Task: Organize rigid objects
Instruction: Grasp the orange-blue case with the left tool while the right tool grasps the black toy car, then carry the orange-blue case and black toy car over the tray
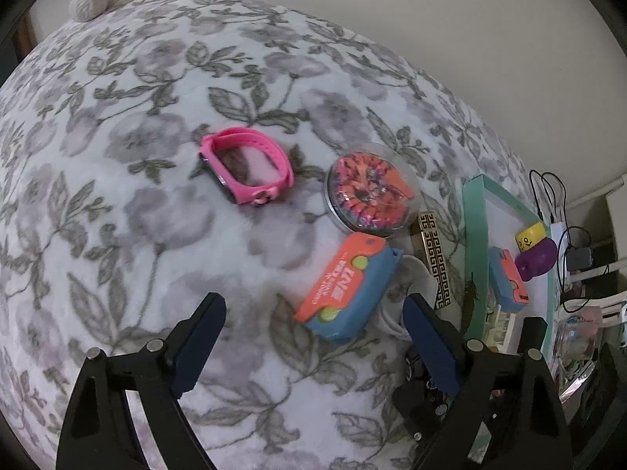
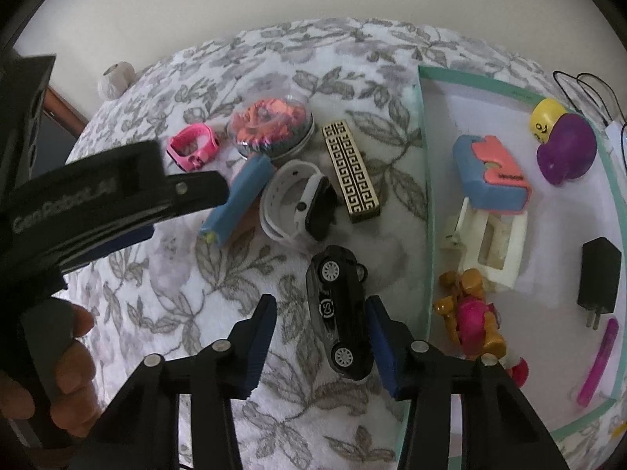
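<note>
Car lay between right gripper's wide-open fingers, ungrasped; next, close and carry to tray at three o'clock; left gripper gaped empty.

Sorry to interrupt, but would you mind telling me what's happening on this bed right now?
A person with two handheld grippers is sorting small items into a teal tray. The right gripper is open around a black toy car lying on its side on the floral blanket. The left gripper is open near an orange-and-blue case. Several toys already sit in the tray.
</note>
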A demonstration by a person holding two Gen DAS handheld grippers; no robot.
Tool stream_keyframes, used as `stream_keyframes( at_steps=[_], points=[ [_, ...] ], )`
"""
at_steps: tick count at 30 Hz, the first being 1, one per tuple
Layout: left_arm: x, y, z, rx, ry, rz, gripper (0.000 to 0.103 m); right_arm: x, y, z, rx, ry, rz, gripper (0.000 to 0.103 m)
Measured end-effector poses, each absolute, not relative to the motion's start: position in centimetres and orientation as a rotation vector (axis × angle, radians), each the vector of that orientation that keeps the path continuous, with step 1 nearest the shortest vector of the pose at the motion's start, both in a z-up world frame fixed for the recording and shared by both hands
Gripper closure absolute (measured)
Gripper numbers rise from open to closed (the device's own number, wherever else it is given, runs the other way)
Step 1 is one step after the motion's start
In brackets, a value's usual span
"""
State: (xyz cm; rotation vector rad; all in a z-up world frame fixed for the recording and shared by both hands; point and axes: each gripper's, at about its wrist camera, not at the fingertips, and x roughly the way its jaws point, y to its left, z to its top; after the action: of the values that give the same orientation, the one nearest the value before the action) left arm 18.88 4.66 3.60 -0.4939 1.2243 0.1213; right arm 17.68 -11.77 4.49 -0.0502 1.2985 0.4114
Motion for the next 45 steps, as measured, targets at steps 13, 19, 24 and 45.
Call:
stream_keyframes(
  at_steps=[13, 19, 24, 45],
  points=[
    [20.2, 2.7, 1.8, -0.465, 1.225, 0.055, 0.04, 17.7, -12.0, 2.8, -0.063, 1.334, 0.404, 0.059],
    [19.9, 3.2, 1.6, -0.484, 1.202, 0.057, 0.051, 17.7, -12.1, 2.3, -0.062, 1.334, 0.403, 0.063],
    [19.4, 3.5, 1.8, -0.491, 1.194, 0.051, 0.055, 17.7, -12.1, 2.4, -0.064, 1.335, 0.394, 0.069],
    [19.0, 4.7, 2.4, -0.52, 1.224, 0.096, 0.063, 18.4, -13.4, 3.6, -0.002, 1.331, 0.418, 0.074]
  ],
)
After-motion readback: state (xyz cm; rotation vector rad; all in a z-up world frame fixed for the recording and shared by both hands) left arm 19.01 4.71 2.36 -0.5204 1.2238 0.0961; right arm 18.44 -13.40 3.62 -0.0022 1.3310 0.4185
